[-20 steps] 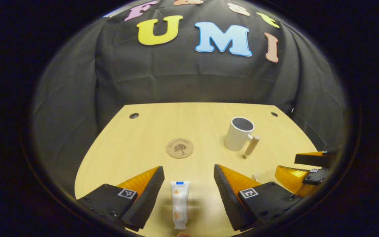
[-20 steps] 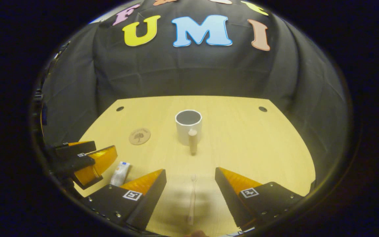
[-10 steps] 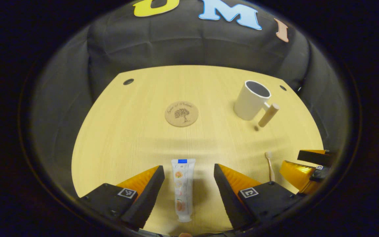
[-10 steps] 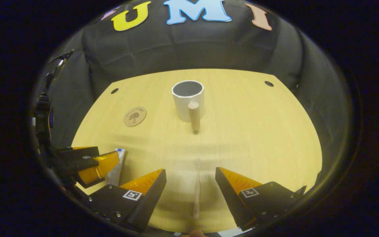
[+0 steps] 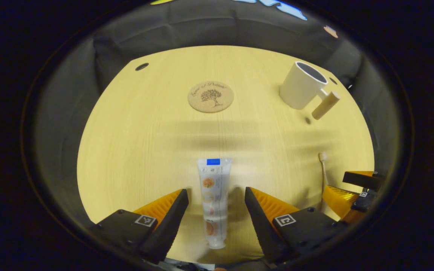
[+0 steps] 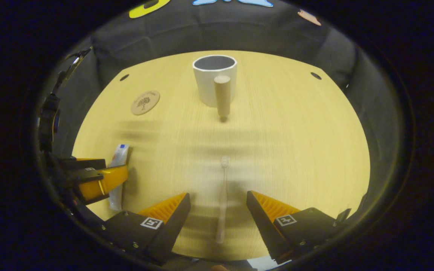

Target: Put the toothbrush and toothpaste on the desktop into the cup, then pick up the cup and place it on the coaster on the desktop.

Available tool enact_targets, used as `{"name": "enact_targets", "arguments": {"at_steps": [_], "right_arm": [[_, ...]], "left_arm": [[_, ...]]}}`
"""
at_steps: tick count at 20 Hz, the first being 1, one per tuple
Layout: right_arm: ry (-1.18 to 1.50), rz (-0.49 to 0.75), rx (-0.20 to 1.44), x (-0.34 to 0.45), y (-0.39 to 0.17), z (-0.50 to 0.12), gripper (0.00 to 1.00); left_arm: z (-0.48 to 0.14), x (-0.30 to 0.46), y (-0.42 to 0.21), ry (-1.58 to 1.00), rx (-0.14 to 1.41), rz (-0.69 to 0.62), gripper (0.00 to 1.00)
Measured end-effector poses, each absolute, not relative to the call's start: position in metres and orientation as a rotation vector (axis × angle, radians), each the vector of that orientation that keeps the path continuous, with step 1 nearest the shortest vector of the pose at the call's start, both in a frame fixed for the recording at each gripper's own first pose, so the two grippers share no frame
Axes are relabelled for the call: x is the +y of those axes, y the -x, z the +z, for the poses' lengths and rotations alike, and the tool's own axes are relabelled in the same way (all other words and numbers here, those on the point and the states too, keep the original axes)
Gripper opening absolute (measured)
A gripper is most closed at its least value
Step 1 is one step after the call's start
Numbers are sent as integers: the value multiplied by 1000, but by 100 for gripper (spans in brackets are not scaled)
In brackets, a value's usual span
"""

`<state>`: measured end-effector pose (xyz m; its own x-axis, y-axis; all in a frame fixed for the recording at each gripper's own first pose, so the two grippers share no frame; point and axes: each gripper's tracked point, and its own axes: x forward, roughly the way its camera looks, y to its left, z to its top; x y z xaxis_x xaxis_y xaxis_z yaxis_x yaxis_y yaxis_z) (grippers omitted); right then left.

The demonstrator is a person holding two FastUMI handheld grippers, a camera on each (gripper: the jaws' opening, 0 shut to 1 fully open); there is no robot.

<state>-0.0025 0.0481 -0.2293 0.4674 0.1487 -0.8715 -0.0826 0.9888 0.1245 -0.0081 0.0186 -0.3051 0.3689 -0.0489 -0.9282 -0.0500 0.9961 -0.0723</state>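
Note:
A white toothpaste tube (image 5: 213, 195) lies flat on the wooden desktop (image 5: 145, 128) between the spread fingers of my left gripper (image 5: 216, 197), which is open and apart from it. In the right gripper view a pale toothbrush (image 6: 222, 203) lies lengthwise between the fingers of my right gripper (image 6: 219, 201), also open, with neither finger touching it. The white cup (image 6: 214, 79) with a wooden handle (image 6: 222, 95) stands upright and empty at the far middle; it is the cup (image 5: 303, 86) at far right in the left gripper view. A round cork coaster (image 5: 210, 96) lies bare, also the coaster (image 6: 145, 102).
Two dark cable holes (image 5: 141, 66) (image 6: 315, 75) sit near the desktop's far corners. Black cloth walls the booth behind the desk. The left gripper (image 6: 102, 180) appears at the left of the right gripper view, the right gripper (image 5: 347, 197) at the right of the left gripper view.
Both grippers have tilted downward and come lower over the desk, so tube and toothbrush now lie further in between their fingers. Nothing was gripped; cup and coaster have not moved.

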Motion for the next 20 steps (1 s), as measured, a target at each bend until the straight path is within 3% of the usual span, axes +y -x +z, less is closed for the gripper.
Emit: {"name": "enact_targets", "arguments": {"at_steps": [10, 13, 14, 15, 17, 18, 19, 20], "right_arm": [[-35, 147, 1253, 51, 13, -261, 92], [-5, 133, 1266, 46, 12, -264, 83], [-6, 131, 1272, 46, 12, -265, 72], [-8, 124, 1271, 46, 11, -263, 75], [-13, 122, 1283, 46, 12, -264, 61], [-6, 122, 1284, 45, 12, -264, 64], [-26, 98, 1285, 44, 12, -262, 58], [-33, 98, 1298, 45, 14, -264, 30]], "left_arm": [[-322, 20, 13, 72, 1280, -15, 97], [-322, 20, 13, 64, 1277, -18, 93], [-322, 20, 12, 65, 1277, -18, 88], [-321, 20, 11, 62, 1273, -20, 87], [-321, 19, 11, 59, 1271, -24, 72], [-322, 20, 9, 58, 1268, -23, 70], [-321, 20, 8, 62, 1268, -21, 60], [-321, 20, 9, 56, 1268, -29, 49]]}}
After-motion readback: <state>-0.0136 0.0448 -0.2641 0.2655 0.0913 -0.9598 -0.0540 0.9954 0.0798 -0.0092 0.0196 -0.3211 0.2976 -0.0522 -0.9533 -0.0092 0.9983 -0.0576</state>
